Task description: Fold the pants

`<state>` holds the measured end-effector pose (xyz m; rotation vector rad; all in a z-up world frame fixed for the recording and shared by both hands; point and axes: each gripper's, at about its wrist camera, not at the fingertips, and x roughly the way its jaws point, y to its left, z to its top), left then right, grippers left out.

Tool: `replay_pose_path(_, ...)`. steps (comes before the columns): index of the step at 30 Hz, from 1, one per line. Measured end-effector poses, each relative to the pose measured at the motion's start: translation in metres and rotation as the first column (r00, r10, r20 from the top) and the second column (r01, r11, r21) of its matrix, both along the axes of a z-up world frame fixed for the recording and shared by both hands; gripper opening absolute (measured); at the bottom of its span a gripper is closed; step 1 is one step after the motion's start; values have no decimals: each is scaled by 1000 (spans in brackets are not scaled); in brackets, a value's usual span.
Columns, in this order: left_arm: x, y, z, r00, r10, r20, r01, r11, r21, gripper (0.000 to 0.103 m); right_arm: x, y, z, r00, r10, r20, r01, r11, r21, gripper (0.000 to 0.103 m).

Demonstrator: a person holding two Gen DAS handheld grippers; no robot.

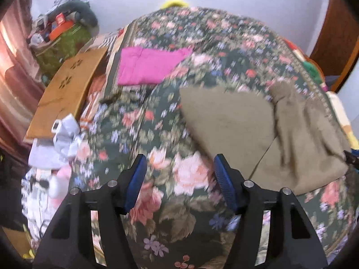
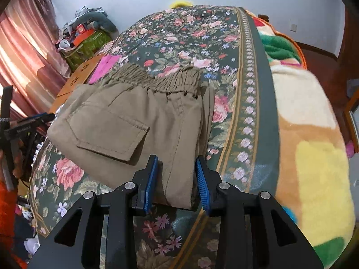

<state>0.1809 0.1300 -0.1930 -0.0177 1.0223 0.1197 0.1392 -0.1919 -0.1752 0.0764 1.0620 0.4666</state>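
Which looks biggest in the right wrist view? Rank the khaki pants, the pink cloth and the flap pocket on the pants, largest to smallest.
1. khaki pants, by far the largest.
2. flap pocket.
3. pink cloth: it looks smallest, but it lies farther from the camera and is partly hidden behind the pants, so its true size is unsure.

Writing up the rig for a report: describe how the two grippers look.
Both match. The left gripper and the right gripper each have two black angular plastic fingers with triangular cut-outs and round silver screw heads. Each finger ends in a blue ribbed pad. No cables, sleeves or hands show near them.
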Motion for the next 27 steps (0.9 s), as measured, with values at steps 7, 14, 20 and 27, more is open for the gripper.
replay_pose_path(7, 39, -17, 19, 995, -82, 48, 86, 992, -92, 63, 27, -2, 12, 999, -35, 38, 35, 999, 1, 37)
replay_pose_path(14, 84, -48, -11, 981, -189, -37, 184, 977, -105, 47, 64, 10, -5, 1000, -2, -20, 2, 1000, -7, 37)
replay_pose_path(20, 100, -40, -46, 980, -161, -114, 155, 986, -57, 35, 69, 20, -27, 997, 58, -54, -61, 997, -50, 26)
replay_pose_path(27, 101, -23, -54, 988, -93, -120, 93, 996, -4, 35, 70, 19, -27, 994, 95, -59, -100, 991, -90, 24)
